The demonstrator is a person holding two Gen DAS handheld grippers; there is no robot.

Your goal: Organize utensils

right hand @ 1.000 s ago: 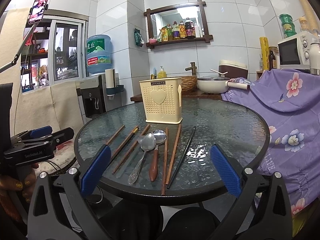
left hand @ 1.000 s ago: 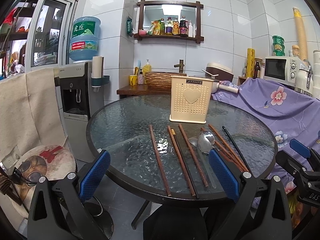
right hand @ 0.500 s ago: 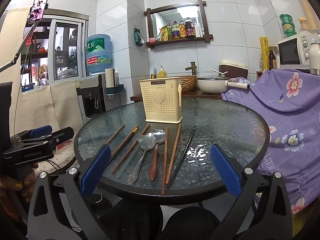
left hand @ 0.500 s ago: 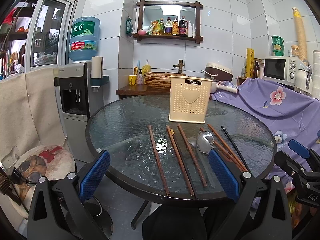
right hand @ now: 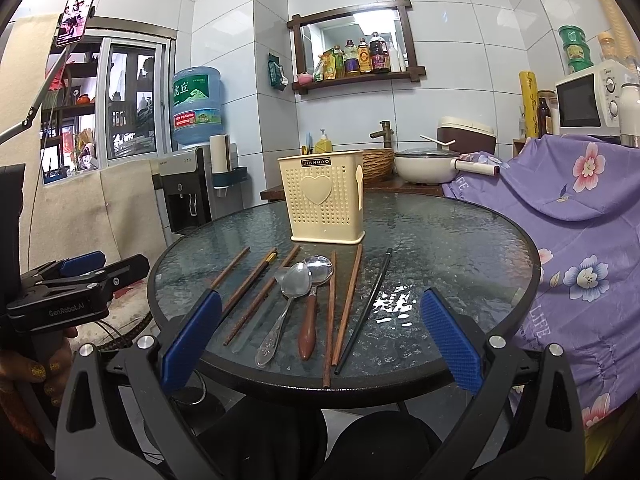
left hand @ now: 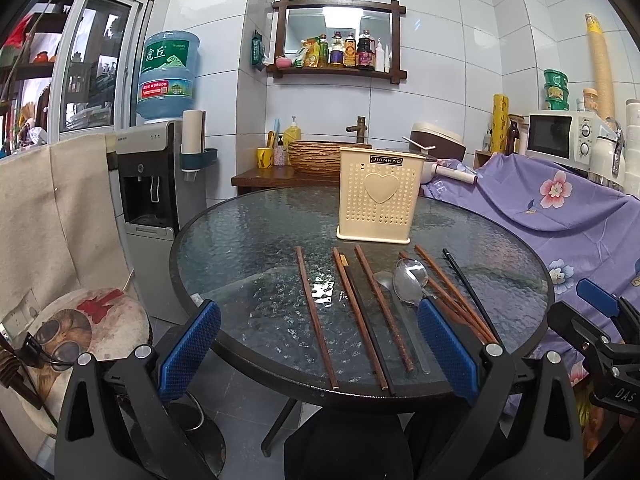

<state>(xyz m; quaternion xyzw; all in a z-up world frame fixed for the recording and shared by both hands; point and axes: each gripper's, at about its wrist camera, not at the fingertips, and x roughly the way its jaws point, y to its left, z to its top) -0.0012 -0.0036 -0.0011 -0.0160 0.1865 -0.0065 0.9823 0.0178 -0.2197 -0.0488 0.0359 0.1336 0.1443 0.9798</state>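
On the round textured-glass table (right hand: 460,248) with its dark rim, a cream perforated plastic utensil holder (right hand: 326,200) with a heart on its front stands upright toward the far side. Just in front of the holder, laid roughly side by side and pointing away from it, are the loose utensils: several brown wooden chopsticks (right hand: 244,288), one black chopstick (right hand: 366,306) at the far right of the row, a silver metal spoon (right hand: 290,296) and a second spoon with a brown wooden handle (right hand: 312,304), their bowls touching near the holder. None sits inside the holder as far as can be seen. Nearer than the utensils, over the table's front edge, the right gripper (right hand: 320,340) hangs with its blue-padded fingers spread wide, holding nothing. Off to the left of the holder, the left gripper (left hand: 320,344) likewise has its blue pads wide apart and empty, its view looking over the same row. A purple floral cloth (right hand: 592,216) drapes to the right of the table.
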